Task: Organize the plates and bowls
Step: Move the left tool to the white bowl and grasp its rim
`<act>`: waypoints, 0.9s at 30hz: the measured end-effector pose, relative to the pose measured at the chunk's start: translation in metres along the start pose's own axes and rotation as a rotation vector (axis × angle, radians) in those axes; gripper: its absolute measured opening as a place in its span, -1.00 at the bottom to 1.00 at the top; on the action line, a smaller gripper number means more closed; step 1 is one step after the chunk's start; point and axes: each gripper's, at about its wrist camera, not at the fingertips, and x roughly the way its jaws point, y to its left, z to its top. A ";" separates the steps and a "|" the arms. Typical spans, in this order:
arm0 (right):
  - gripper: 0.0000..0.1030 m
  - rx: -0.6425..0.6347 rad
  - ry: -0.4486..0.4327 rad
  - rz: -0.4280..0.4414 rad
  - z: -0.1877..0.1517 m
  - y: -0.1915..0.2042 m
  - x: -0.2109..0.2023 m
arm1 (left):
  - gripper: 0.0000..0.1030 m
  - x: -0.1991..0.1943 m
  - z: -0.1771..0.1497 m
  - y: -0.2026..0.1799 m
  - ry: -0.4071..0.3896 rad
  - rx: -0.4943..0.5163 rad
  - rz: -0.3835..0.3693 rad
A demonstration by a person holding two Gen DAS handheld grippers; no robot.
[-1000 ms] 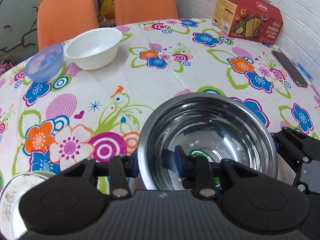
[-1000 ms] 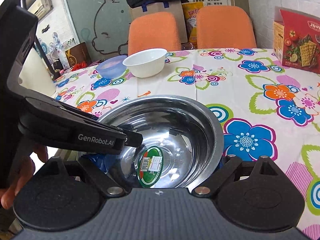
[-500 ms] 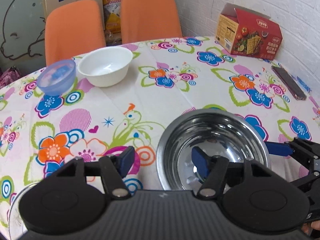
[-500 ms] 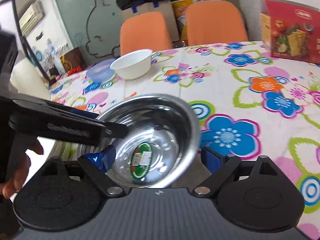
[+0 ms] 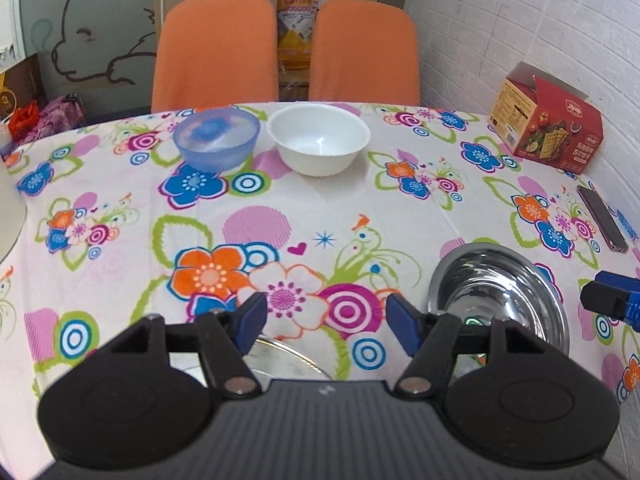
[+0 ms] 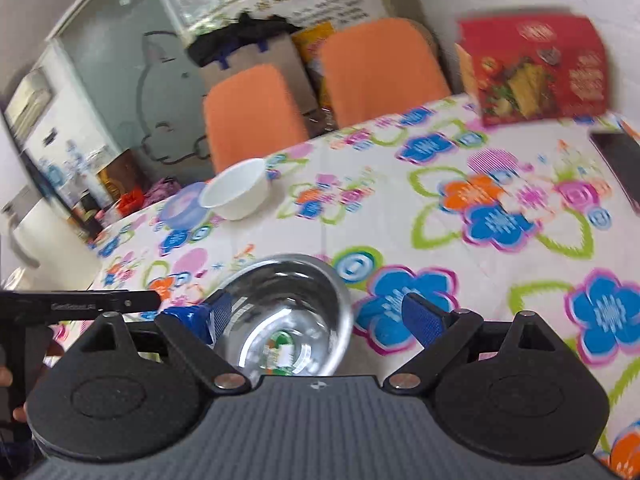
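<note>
A steel bowl (image 5: 500,292) with a green sticker inside sits on the flowered tablecloth near the front right; it also shows in the right wrist view (image 6: 288,312). My left gripper (image 5: 326,322) is open and empty, raised to the left of the bowl. My right gripper (image 6: 316,316) is open, raised above the bowl and not touching it. A white bowl (image 5: 318,140) and a blue translucent bowl (image 5: 216,138) stand side by side at the far edge. A pale plate rim (image 5: 280,356) shows just under my left gripper.
A red cracker box (image 5: 548,120) stands at the far right by the brick wall. A dark phone (image 5: 602,218) lies near the right edge. Two orange chairs (image 5: 216,48) stand behind the table. The other gripper's tip (image 5: 612,300) shows at the right.
Both grippers have let go of the steel bowl, opened and pulled up and back. The left view has swung left, so the bowl sits at its right.
</note>
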 end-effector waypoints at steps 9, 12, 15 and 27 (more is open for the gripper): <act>0.54 -0.373 0.074 0.074 0.056 0.063 0.030 | 0.38 -0.016 0.064 0.044 -0.065 0.028 0.083; 0.54 -0.513 0.071 0.062 0.090 0.089 0.039 | 0.41 -0.017 0.107 0.051 -0.105 0.057 0.118; 0.54 -0.607 0.020 0.043 0.125 0.108 0.046 | 0.50 -0.009 0.151 0.051 -0.142 0.083 0.123; 0.54 -0.571 0.224 0.034 0.106 0.070 0.199 | 0.83 0.140 0.193 0.047 -0.024 0.146 0.069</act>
